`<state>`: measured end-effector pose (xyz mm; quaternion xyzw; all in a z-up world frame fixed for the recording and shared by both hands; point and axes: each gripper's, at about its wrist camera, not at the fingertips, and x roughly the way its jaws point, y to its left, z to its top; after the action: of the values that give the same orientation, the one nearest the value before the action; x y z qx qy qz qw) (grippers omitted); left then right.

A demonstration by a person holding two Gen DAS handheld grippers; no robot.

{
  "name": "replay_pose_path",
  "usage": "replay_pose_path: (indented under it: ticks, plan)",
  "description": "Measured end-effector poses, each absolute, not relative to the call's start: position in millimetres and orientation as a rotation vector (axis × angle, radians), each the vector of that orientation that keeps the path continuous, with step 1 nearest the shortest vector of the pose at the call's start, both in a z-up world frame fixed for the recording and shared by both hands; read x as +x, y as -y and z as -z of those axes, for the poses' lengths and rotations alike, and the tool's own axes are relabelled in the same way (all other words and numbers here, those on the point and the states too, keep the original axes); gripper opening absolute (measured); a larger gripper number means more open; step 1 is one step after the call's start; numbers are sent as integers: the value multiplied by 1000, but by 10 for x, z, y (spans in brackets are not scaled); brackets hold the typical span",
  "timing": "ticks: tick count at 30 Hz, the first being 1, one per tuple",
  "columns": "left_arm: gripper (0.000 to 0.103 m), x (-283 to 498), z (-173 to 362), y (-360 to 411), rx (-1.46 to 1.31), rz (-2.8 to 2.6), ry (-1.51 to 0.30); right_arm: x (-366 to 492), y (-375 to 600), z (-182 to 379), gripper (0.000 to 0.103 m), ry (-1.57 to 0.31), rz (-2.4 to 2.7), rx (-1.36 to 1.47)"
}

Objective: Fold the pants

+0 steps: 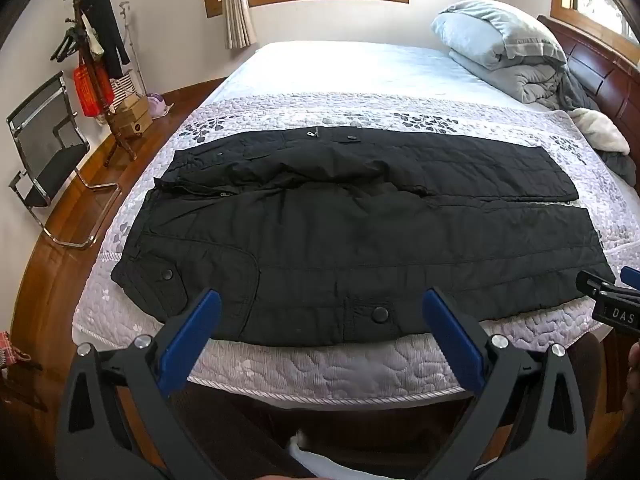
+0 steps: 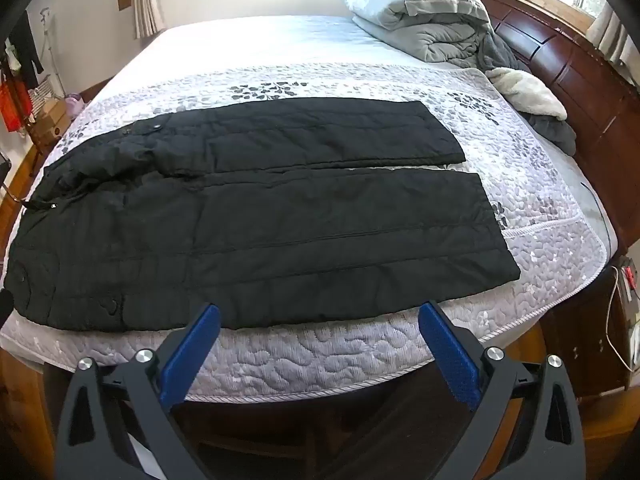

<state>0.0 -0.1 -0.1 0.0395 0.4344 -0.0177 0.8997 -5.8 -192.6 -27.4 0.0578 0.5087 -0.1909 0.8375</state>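
Black quilted pants lie flat across the bed, waist to the left, both legs stretched to the right, side by side. They also show in the right wrist view. My left gripper is open and empty, just above the pants' near edge by the waist and pocket buttons. My right gripper is open and empty, at the near leg's front edge. Part of the right gripper shows at the right edge of the left wrist view, beside the near leg's cuff.
The bed has a purple quilted cover. Folded grey bedding and a white fleece lie by the wooden headboard. A chair and a coat rack stand left of the bed. A nightstand with cables stands at the right.
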Motion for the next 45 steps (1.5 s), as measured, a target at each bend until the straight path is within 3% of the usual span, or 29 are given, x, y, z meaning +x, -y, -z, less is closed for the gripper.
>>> replay_pose_path:
  ticks: [45]
  plan:
    - [100,99,56,68,106,37,-925,-16,2017,360,100,-1079,372,170]
